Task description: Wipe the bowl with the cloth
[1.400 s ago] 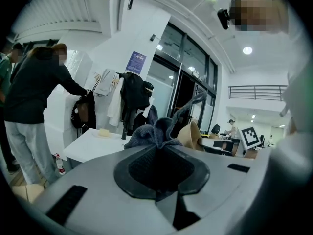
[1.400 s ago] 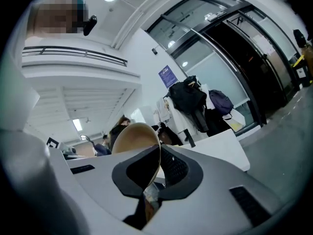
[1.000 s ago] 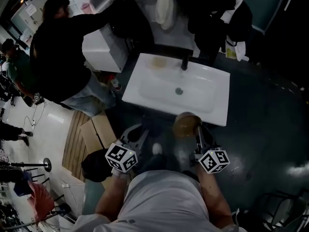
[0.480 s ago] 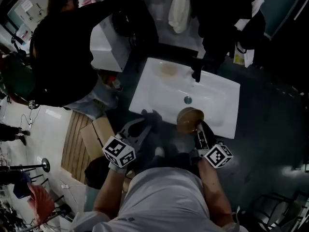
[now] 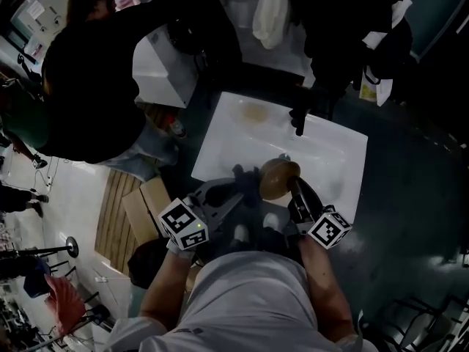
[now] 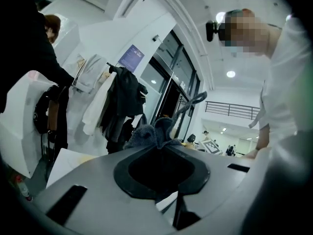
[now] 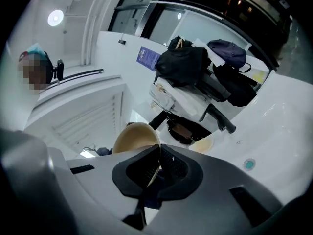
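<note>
Two grippers were engaged: your right gripper (image 5: 293, 191) gripped the rim of the bowl (image 5: 278, 177) over the sink (image 5: 333, 160), and your left gripper (image 5: 223, 193) pinched the cloth (image 6: 150, 133) near it, so the wipe called for a steady bowl and the bunched cloth pressed inside.

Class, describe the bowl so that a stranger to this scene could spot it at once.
Find the white sink in the middle of the head view. Over its near edge the right gripper grips the bowl by its rim. It is round, smooth and tan, unlike the crumpled grey cloth held by the left gripper beside it.
</note>
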Action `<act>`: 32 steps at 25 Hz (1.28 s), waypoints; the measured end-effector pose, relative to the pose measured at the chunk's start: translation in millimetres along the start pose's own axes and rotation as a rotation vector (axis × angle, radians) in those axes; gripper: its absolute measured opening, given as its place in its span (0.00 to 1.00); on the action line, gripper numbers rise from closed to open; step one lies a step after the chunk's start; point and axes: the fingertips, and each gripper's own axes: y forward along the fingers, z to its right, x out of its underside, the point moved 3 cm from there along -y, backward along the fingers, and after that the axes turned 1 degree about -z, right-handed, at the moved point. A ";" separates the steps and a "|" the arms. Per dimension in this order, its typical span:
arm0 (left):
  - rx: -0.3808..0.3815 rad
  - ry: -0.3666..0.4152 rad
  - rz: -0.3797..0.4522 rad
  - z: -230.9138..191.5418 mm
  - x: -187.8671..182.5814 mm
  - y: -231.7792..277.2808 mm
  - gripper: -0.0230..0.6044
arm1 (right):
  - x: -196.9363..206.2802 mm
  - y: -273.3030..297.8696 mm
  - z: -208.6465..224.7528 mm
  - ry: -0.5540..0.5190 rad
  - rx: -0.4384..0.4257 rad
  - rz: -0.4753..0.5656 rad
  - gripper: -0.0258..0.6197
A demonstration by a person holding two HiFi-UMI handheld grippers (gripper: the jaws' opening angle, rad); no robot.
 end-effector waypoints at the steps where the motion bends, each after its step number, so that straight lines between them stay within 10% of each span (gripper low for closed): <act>1: 0.011 -0.002 -0.009 -0.6 -1.4 6.2 0.12 | -2.0 6.0 0.5 -0.007 -0.016 -0.015 0.09; 14: 0.047 0.110 -0.044 -40.6 -55.3 42.7 0.12 | -25.9 64.4 -2.6 -0.347 -0.145 -0.183 0.09; 32: 0.187 0.259 -0.296 -43.5 -48.4 80.5 0.12 | 5.5 82.4 -49.9 -0.925 -0.347 -0.401 0.09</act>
